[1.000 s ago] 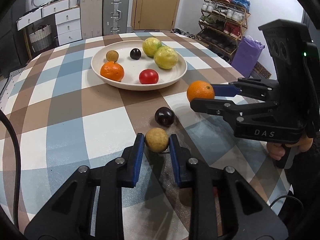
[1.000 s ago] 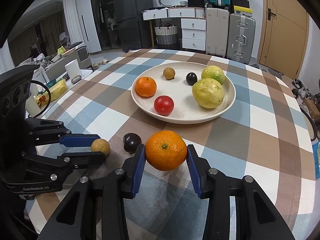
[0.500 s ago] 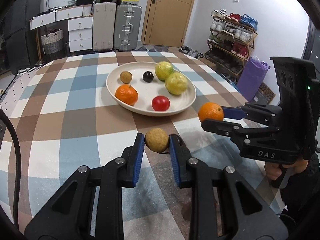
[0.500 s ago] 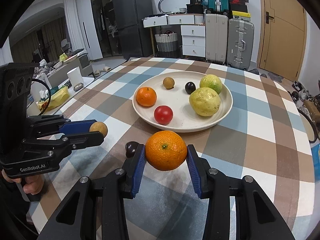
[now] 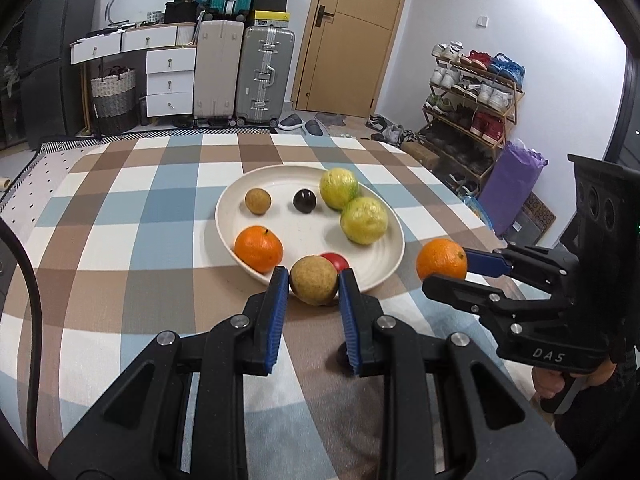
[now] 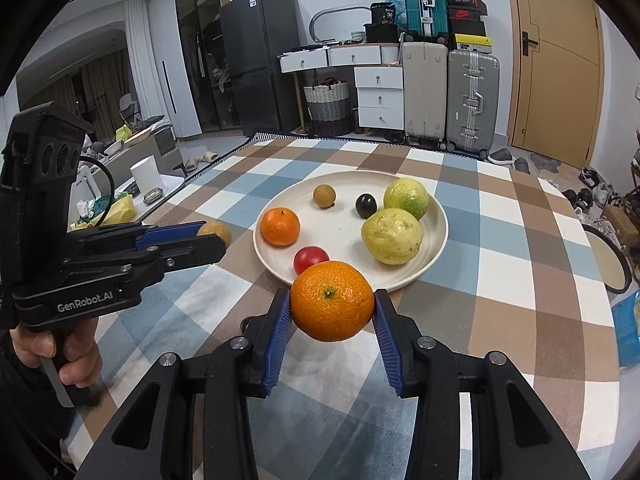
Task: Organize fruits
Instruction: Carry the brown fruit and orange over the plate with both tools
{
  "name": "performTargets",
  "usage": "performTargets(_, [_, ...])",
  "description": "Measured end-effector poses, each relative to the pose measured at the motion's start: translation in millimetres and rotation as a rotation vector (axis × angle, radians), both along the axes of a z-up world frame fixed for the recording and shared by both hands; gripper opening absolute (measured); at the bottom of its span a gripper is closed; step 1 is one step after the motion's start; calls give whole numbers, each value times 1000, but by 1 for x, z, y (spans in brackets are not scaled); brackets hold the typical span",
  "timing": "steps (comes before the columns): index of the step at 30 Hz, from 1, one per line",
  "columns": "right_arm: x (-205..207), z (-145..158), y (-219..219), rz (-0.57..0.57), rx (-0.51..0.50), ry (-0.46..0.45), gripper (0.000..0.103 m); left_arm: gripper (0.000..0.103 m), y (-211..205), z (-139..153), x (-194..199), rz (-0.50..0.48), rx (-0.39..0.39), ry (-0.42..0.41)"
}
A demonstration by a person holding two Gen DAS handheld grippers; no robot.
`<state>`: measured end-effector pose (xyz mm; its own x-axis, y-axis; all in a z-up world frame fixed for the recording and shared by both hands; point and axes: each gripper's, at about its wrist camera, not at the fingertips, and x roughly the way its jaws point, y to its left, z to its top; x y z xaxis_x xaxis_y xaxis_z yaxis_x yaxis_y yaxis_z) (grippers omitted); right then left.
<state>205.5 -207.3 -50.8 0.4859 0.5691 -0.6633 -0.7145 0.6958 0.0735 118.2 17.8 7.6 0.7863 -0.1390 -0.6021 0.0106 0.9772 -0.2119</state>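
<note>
My left gripper [image 5: 314, 280] is shut on a small tan round fruit [image 5: 313, 279] and holds it above the table, just short of the near rim of the white plate [image 5: 394, 258]. My right gripper [image 6: 331, 308] is shut on an orange [image 6: 332, 306], held above the table near the plate's [image 6: 438, 240] front rim. The plate holds an orange [image 5: 258, 249], a red tomato [image 6: 310, 259], a small tan fruit [image 5: 257, 201], a dark plum [image 5: 305, 201] and two yellow-green guavas [image 5: 363, 220]. The left gripper also shows in the right wrist view [image 6: 214, 240], the right gripper in the left wrist view [image 5: 442, 266].
The checked tablecloth [image 5: 132, 232] covers the table. The table's right edge is near a shoe rack [image 5: 472, 92] and a purple bag [image 5: 510, 184]. Suitcases [image 6: 448, 96] and drawers stand beyond the far edge. A dark plum seen earlier on the cloth is hidden behind my grippers.
Both grippers have risen from the table with their fruits and moved forward toward the plate. The dark plum left on the cloth has passed out of sight below them.
</note>
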Motion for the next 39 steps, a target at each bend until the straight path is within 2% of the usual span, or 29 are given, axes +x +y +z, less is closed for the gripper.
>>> performTargets(19, [37,6,8,-34,46,16,42,23,6,-10,50,16,37,19])
performTargets(32, [53,-13,24,-56,29,66,42,23,13,-23,77,35,22,25])
performTargets(39, [60,-25,30,-66,-13,86,42,23,10,-28,77,35,53,27])
